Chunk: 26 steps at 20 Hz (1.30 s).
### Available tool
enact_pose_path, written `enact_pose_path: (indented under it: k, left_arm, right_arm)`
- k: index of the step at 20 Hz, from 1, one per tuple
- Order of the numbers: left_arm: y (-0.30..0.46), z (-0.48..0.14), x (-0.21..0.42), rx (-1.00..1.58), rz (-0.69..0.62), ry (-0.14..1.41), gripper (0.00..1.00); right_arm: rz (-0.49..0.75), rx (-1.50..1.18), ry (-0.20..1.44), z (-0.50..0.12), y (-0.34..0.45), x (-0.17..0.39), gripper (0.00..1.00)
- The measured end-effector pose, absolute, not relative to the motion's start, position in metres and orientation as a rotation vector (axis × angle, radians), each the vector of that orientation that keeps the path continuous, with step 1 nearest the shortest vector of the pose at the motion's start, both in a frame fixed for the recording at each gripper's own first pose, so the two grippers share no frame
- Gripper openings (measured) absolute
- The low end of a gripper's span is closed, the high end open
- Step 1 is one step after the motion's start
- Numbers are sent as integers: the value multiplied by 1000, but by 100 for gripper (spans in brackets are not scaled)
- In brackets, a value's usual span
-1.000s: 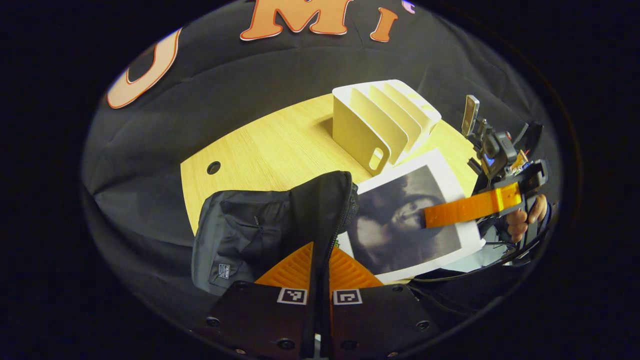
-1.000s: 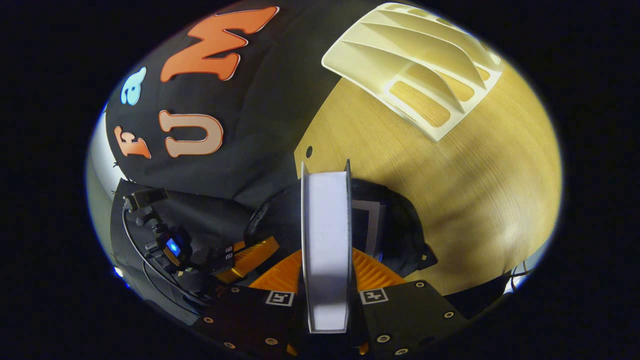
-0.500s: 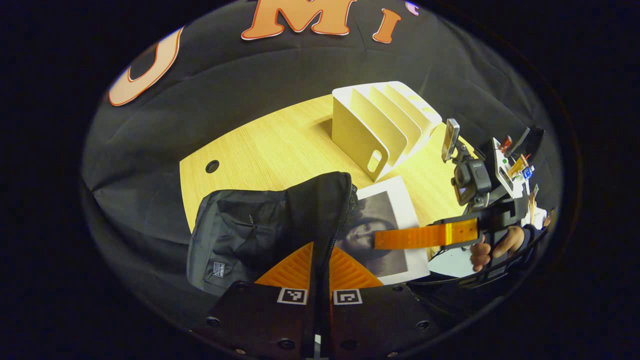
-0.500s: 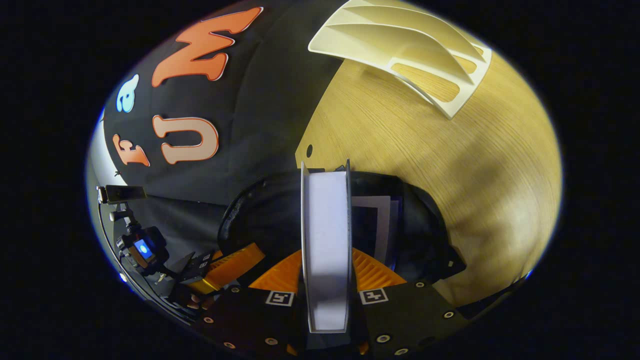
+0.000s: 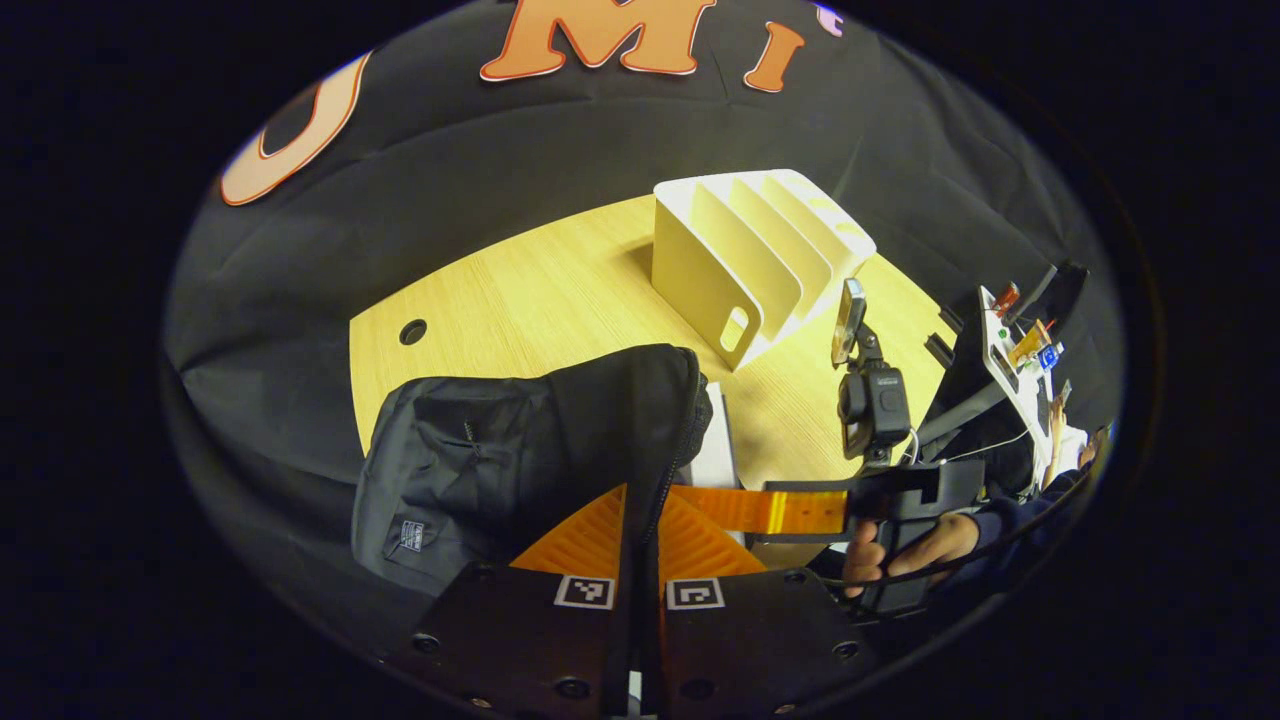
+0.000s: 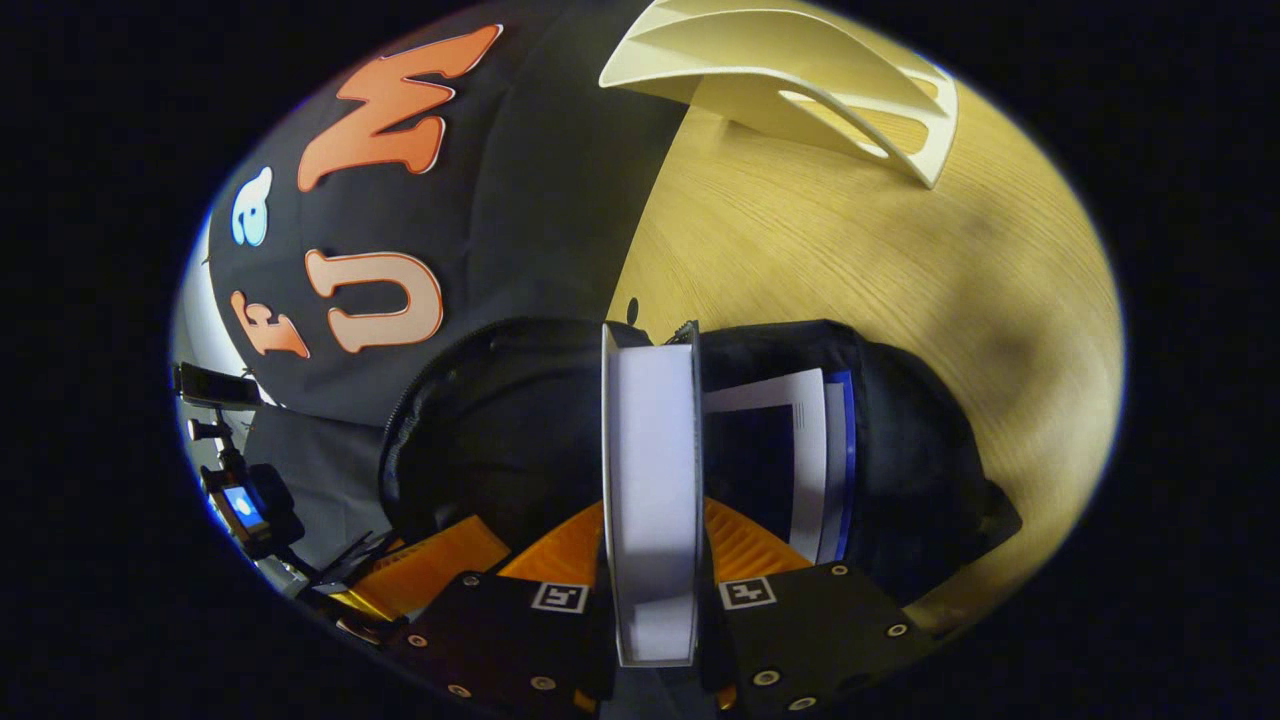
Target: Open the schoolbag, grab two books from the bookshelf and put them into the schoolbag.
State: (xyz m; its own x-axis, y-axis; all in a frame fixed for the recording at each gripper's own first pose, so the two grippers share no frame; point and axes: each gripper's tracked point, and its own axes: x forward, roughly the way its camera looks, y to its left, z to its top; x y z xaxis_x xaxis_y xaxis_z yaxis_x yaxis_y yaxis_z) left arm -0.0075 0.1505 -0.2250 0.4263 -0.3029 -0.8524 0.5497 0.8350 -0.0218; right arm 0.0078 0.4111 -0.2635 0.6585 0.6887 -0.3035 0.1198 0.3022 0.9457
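Schoolbag [image 5: 520, 440] sits on the table [image 5: 560, 290] near its front edge, well apart from the white bookshelf [image 5: 745, 255], whose slots look empty in the left gripper view. The left gripper [image 5: 640, 530] has its fingers closed on the bag's zipper rim, holding the mouth up and open. The right gripper [image 6: 650, 560] clamps a book [image 6: 650, 480] edge-on between both fingers, its upper edge already level with the bag's opening. In the right gripper view another book [image 6: 800, 450] lies inside the bag, just to the right of the held one, so this looks like the second book going in. In the left gripper view the right gripper [image 5: 760, 510] reaches in from the side, with a hand [image 5: 905, 550] on its grip, and a pale sliver of book [image 5: 715, 450] shows beside the bag's rim.

To finish the step well, the book should go straight down along the gap between the first book and the left wall of the bag, kept parallel to the first book so that its corners do not catch the zipper or the lining. The left gripper should keep the rim taut and high; a sagging rim would narrow the mouth. The right fingers would best release only once the book's weight rests inside, then draw back along the same line to avoid dragging it out.
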Motion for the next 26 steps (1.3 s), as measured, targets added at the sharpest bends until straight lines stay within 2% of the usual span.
enact_pose_path:
  k: [9,11,15,18,19,26]
  left_arm:
    - [143,-233,-17,265,-563,1001,5]
    - [145,-235,-16,261,-559,1000,5]
    - [146,-241,-18,276,-563,993,5]
    - [146,-245,-20,277,-561,985,5]
    - [146,-247,-21,277,-563,983,5]
    - [147,-252,-27,303,-536,951,5]
  right_arm:
    - [426,1264,836,-279,427,14,36]
    - [408,1240,897,-288,426,8,41]
    - [379,1147,966,-303,419,-1,58]
    - [374,1086,986,-302,409,-7,89]
    - [372,1055,981,-300,402,-11,95]
    - [319,922,900,-277,332,-13,98]
